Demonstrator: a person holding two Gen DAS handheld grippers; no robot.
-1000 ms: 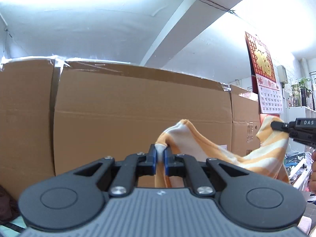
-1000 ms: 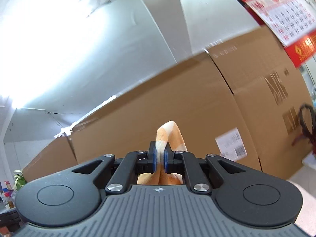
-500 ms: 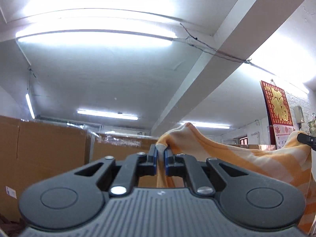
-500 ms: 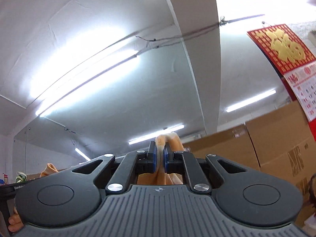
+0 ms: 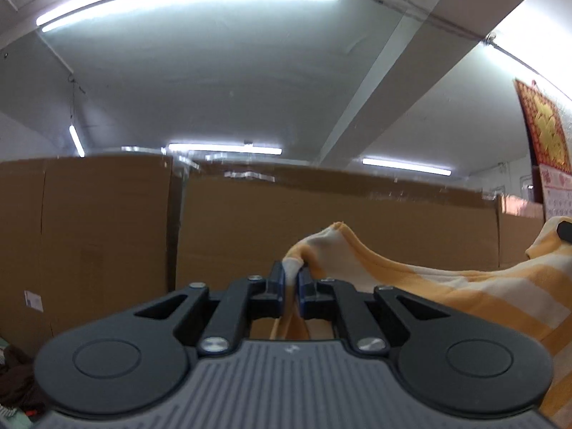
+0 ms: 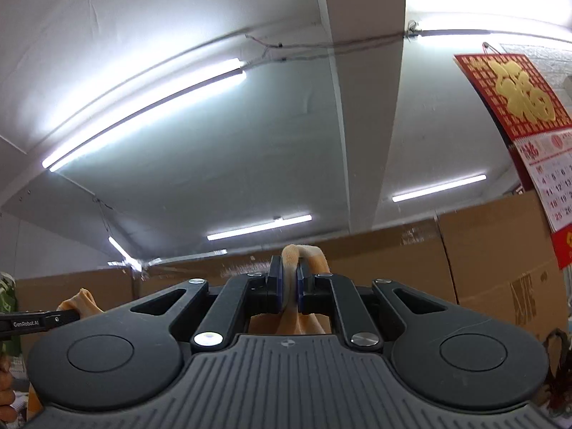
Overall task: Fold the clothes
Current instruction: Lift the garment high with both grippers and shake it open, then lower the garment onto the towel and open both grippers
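Two corners of the orange-and-white striped garment (image 5: 447, 286) are held aloft, one clamped in the left gripper (image 5: 292, 282), one in the right gripper (image 6: 290, 286). Keep both fingers (image 6: 275, 287) pinched level and the top edge taut before lowering; cardboard boxes (image 5: 339, 221) stand behind.

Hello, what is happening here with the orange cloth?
A person is holding an orange and white striped garment up in the air with two handheld grippers. The left gripper is shut on one edge of it, and the right gripper is shut on another. The cloth hangs between them in front of tall cardboard boxes. No fold is visible yet.
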